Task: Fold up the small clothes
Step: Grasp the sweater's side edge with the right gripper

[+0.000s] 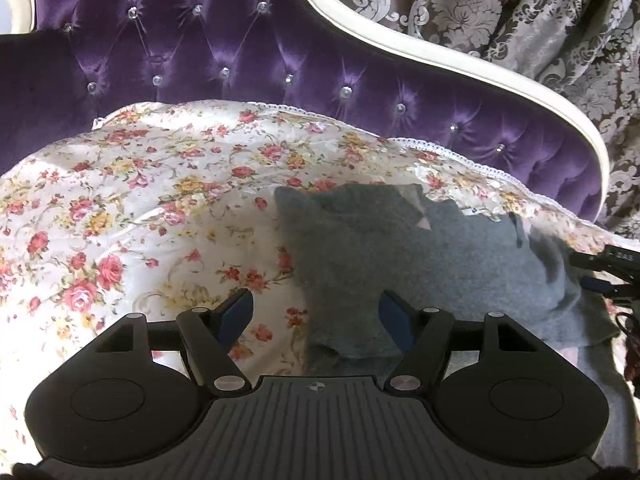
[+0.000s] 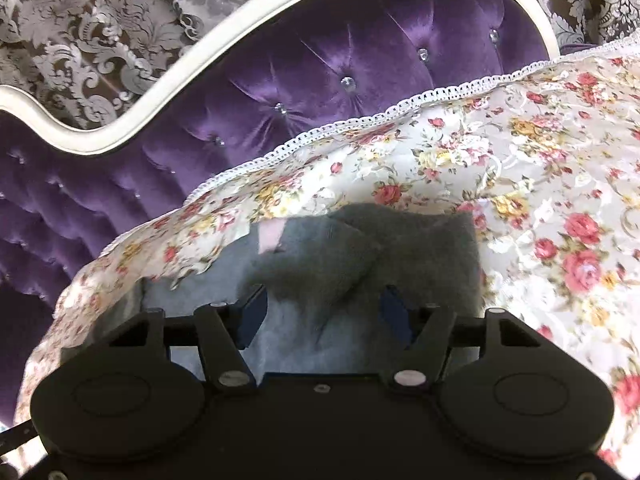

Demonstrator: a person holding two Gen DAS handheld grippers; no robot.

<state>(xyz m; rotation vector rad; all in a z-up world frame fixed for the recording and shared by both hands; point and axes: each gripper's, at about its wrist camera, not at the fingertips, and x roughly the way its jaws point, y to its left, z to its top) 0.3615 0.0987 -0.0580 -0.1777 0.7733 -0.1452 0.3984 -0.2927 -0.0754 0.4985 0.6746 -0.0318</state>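
Note:
A grey knitted garment [image 1: 420,264] lies on a floral cloth [image 1: 132,216] that covers a sofa seat. A small pink label [image 1: 424,222] shows near its top edge. My left gripper [image 1: 316,316] is open low over the garment's near left corner: the right pad is above the grey knit, the left pad above the floral cloth. In the right wrist view my right gripper [image 2: 323,316] is open just over the garment [image 2: 320,264], with a raised fold of grey knit between its blue pads. Its black fingers [image 1: 612,258] show at the left wrist view's right edge.
A purple tufted sofa back [image 1: 248,52] with a curved white frame [image 1: 400,40] rises behind the seat. A brown and silver patterned curtain [image 1: 520,12] hangs beyond it. The floral cloth's lace edge [image 2: 360,120] runs along the sofa back.

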